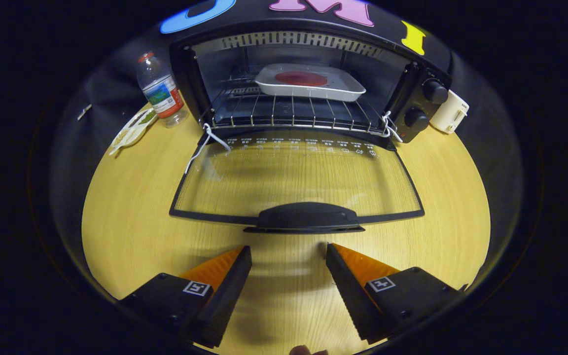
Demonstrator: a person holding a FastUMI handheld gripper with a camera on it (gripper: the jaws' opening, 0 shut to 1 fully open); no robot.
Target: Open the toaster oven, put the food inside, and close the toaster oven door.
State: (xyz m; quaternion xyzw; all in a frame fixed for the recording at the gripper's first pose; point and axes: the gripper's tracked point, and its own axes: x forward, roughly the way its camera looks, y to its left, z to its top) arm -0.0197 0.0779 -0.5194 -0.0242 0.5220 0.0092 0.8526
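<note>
The hand-held gripper (289, 254) has wedge-shaped ridged fingers on black screwed mounts bearing square markers.

We count one oven (308, 84), one tray (343, 91), one bottle (161, 91). We also see one packet (133, 129), one cup (450, 112), two knobs (434, 91).

The gripper (289, 256) has its fingers spread apart over the desk (131, 222), holding nothing.

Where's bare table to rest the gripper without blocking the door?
Bare table lies left of the open door and right of it, and around the open gripper, just short of the handle. It is crowded at the back left: bottle and snack packet. The tray sits on the oven rack.
</note>
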